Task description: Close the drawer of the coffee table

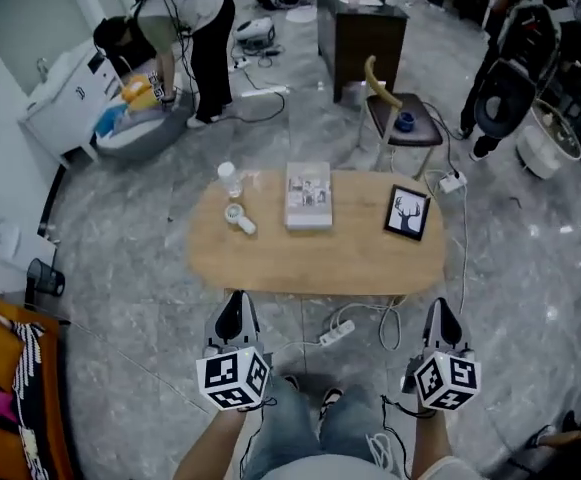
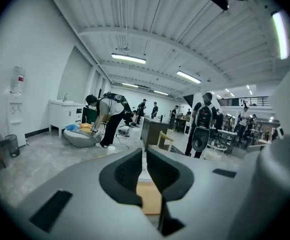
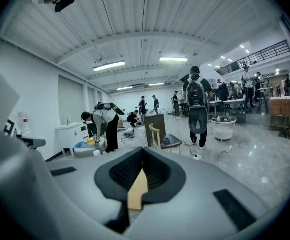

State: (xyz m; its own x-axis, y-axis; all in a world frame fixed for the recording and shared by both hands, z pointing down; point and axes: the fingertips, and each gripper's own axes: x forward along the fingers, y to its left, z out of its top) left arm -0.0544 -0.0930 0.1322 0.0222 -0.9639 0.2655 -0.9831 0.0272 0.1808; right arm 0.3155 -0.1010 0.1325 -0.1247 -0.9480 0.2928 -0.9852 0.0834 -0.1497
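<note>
The oval wooden coffee table [image 1: 315, 258] stands in front of me in the head view; no drawer shows from this angle. A book [image 1: 308, 195], a framed deer picture [image 1: 407, 213], a small bottle [image 1: 229, 178] and a white object [image 1: 238, 218] rest on it. My left gripper [image 1: 236, 300] and right gripper [image 1: 440, 308] hover side by side before the table's near edge, apart from it. In the left gripper view the left gripper [image 2: 145, 156] has its jaws drawn together to a thin slit, holding nothing. The right gripper [image 3: 141, 156] is shut and also holds nothing.
A power strip [image 1: 336, 333] and cables lie on the floor by the table's near side. Behind the table stand a wooden chair [image 1: 400, 118] and a dark cabinet [image 1: 360, 33]. One person [image 1: 185, 28] bends over at the back left, another [image 1: 515, 68] stands at the right.
</note>
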